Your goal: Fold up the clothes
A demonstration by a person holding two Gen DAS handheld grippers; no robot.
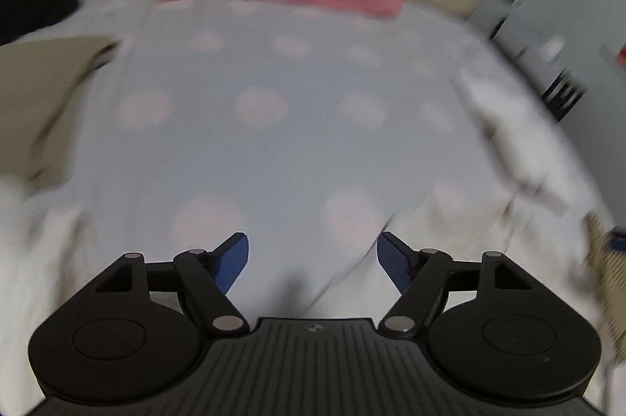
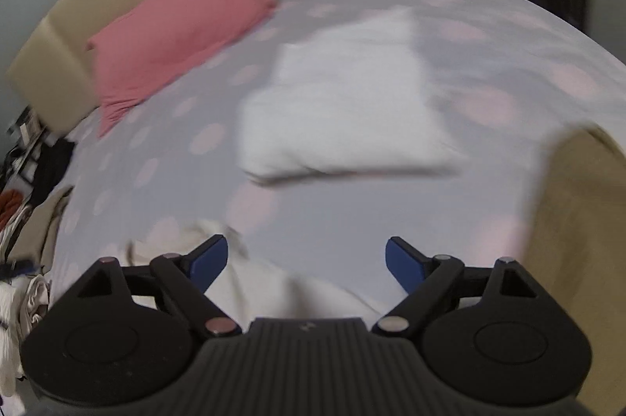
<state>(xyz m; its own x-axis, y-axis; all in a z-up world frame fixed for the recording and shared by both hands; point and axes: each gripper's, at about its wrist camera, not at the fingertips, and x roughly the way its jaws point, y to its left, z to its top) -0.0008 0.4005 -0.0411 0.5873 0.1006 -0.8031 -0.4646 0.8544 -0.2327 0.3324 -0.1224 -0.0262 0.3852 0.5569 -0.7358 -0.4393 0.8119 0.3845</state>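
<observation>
Folded white cloth [image 2: 344,99] lies out on the middle of the bed [image 2: 352,220], squared off, likely parked there as finished. Both grippers hang above the near edge with fingers spread wide and nothing between them: left gripper [image 1: 313,261], right gripper [image 2: 307,263]. Loose pale clothing [image 2: 274,283] sits rumpled just under them, probably next in line. A pink pillow [image 2: 176,32] leans against the far headboard

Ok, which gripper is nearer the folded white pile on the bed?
Right, likely. The folded white pile lies straight ahead of the right gripper; from the left gripper it sits off right.
</observation>
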